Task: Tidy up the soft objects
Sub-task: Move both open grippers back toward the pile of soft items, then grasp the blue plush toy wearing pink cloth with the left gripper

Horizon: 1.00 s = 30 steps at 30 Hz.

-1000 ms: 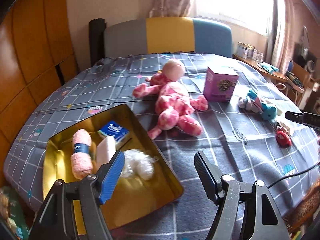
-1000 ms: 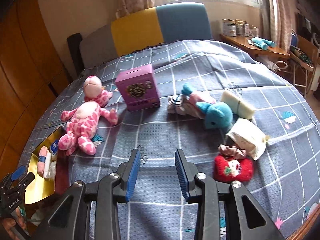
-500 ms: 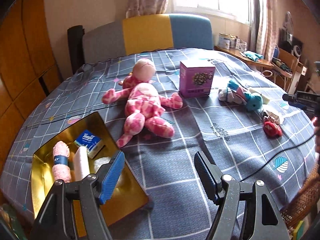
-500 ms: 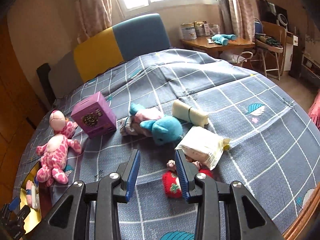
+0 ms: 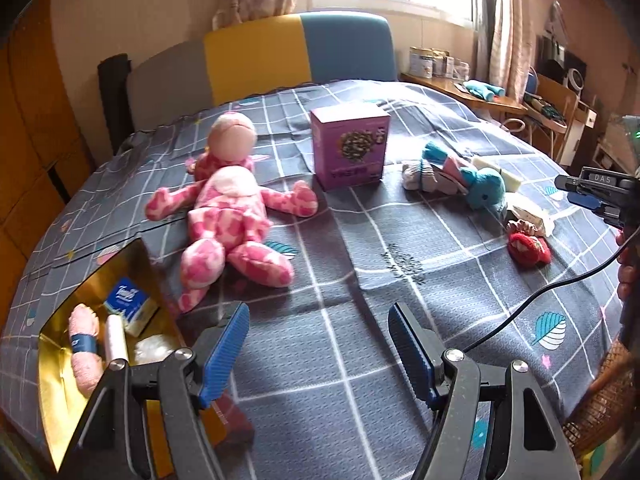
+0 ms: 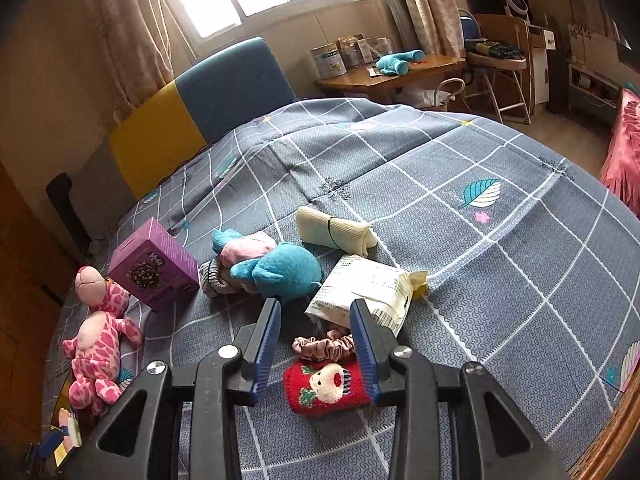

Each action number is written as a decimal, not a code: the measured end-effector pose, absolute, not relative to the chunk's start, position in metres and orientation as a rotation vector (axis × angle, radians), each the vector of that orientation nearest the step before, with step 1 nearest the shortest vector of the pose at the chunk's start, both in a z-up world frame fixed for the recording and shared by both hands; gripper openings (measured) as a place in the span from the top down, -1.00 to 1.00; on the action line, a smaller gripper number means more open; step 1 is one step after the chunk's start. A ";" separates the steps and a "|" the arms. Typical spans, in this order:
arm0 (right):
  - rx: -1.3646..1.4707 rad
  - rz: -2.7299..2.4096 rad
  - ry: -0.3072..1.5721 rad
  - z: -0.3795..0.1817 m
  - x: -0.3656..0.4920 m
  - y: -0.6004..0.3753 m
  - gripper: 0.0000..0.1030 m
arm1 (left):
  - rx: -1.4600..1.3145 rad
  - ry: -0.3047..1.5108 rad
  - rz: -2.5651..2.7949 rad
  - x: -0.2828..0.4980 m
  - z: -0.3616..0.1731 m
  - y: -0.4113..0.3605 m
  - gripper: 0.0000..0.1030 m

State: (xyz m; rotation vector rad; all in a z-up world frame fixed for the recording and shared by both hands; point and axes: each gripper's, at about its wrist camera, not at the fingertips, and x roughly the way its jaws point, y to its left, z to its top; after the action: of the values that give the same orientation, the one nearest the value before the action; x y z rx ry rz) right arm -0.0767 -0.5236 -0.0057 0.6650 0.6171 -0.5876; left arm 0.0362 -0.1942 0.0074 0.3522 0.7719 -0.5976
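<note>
Right gripper [image 6: 314,334]: jaws parted, nothing between the pads. It hangs over a pink scrunchie [image 6: 323,347] and a red sock with a reindeer face [image 6: 326,388], the two lying touching on the grey checked bedspread [image 6: 500,280]. The gap frames these items, so one of them is judged to be the next pick; which of the two cannot be told.

Just beyond the fingertips: a white paper packet [image 6: 366,292], its near edge overlapping the scrunchie; a rolled cream cloth [image 6: 334,231] bound by a black band; a teal plush toy [image 6: 280,270] lying against a pink and grey bundle. These loose pieces sit clustered, unsorted.

Left gripper [image 5: 316,350]: jaws wide apart, empty, held low over bare bedspread, near the corner of the gold tin [image 5: 60,400]. Its idle, open posture suggests it waits for a hand-over or a pick of its own.

Gold tin: open-topped, at the bed's near left edge, serving as the collecting place. Contents: pink rolled towel with blue band [image 5: 84,350], white roll [image 5: 116,338], blue tissue pack [image 5: 130,306], white fluffy item [image 5: 154,350], packed side by side.

Pink spotted plush [image 5: 228,220]: on its back, one foot near the tin's far wall, not yet stowed.

Purple carton [image 5: 350,146]: upright mid-bed, between the plush and the teal toy; rigid, so probably outside the sort.
</note>
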 end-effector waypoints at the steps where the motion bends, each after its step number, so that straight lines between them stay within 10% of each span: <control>1: 0.675 -0.587 0.618 -0.007 -0.077 -0.525 0.31 | 0.355 0.775 -0.603 0.037 0.007 -0.198 -0.41; 30: 0.823 -0.594 0.540 -0.010 -0.097 -0.540 0.26 | 0.180 1.070 -0.886 0.086 -0.012 -0.373 -0.41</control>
State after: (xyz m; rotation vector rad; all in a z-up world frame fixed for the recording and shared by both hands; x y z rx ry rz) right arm -0.0975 -0.5404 -0.0096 0.8226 0.5397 -0.5938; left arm 0.0861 -0.3732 -0.0121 0.1801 1.0697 -0.8864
